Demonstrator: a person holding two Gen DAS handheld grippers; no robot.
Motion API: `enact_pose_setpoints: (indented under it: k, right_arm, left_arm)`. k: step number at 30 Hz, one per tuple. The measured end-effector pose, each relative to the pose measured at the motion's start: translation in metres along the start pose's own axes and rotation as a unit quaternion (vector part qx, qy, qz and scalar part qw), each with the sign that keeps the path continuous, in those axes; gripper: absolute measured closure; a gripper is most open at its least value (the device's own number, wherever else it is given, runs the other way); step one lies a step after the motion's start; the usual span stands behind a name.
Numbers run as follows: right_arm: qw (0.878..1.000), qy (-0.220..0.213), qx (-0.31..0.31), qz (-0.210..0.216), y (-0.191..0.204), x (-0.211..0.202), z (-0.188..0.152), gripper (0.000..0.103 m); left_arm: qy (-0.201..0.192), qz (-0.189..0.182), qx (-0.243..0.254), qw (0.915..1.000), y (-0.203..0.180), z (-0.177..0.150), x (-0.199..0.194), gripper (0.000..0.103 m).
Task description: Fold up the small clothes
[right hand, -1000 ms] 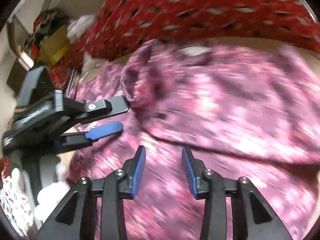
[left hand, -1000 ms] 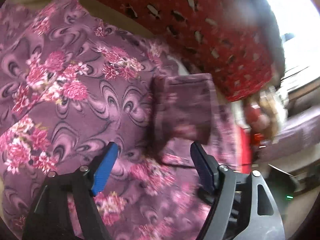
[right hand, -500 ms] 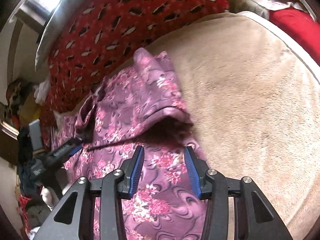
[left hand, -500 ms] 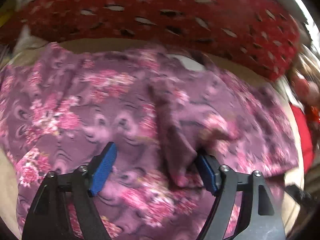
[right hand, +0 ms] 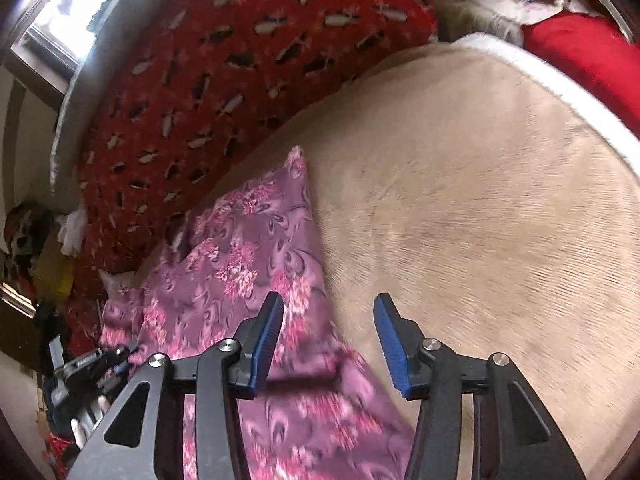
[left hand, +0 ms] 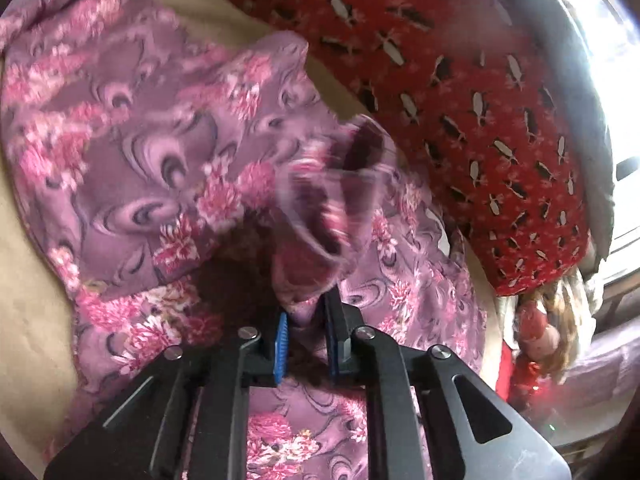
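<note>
A purple floral garment (left hand: pixel 152 152) lies spread on a beige plush surface (right hand: pixel 480 208). My left gripper (left hand: pixel 306 340) is shut on a bunched fold of the garment and holds it lifted, the cloth blurred above the blue pads. In the right wrist view the garment (right hand: pixel 240 272) lies to the left. My right gripper (right hand: pixel 328 340) is open and empty over the garment's right edge. The left gripper also shows in the right wrist view (right hand: pixel 96 364) at the far left, gripping the cloth.
A red patterned cushion (left hand: pixel 460 100) runs along the back, also in the right wrist view (right hand: pixel 224 60). A red item (right hand: pixel 584 52) lies at the far right. A doll (left hand: pixel 548 332) and clutter sit past the surface edge.
My left gripper has shut on a fold of the garment and lifted it. My right gripper has opened wider and sits over the garment's right edge.
</note>
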State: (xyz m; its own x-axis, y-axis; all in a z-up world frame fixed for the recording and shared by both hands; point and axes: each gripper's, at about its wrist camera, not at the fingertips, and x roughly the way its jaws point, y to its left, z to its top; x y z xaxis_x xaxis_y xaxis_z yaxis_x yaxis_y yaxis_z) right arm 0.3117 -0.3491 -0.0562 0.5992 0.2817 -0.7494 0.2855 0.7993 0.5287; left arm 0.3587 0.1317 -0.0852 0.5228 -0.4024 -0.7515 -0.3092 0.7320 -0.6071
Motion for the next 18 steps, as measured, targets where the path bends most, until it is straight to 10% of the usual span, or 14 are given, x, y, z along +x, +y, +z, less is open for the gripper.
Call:
enact_pose_setpoints:
  k: [2,4,8,12,18]
  right_arm:
    - [1.0,0.019,-0.024,-0.001,0.013,0.019,0.001,0.065]
    - [0.998,0.02,-0.059,0.004,0.025,0.02,0.001,0.098]
    - [0.996,-0.047,-0.07,0.009,0.02,-0.002,0.005,0.098]
    - [1.0,0.008,-0.026,-0.013,-0.013,0.019,0.0,0.098]
    - [0.995,-0.079,-0.059,-0.005,0.042,-0.024,0.0,0.079]
  left_arm:
    - [0.007,-0.024,-0.013,0.9996,0.002,-0.003,-0.003,0.075]
    - [-0.006,-0.039,-0.026,0.9989,0.007,-0.003,-0.013,0.056]
    - [-0.03,-0.017,-0.06,0.9976,0.024,0.002,-0.023,0.043]
    - [-0.023,0.043,-0.037,0.9981,0.026,0.003,-0.016,0.052]
    - [-0.014,-0.011,-0.049,0.9986,0.018,0.006,-0.03,0.052]
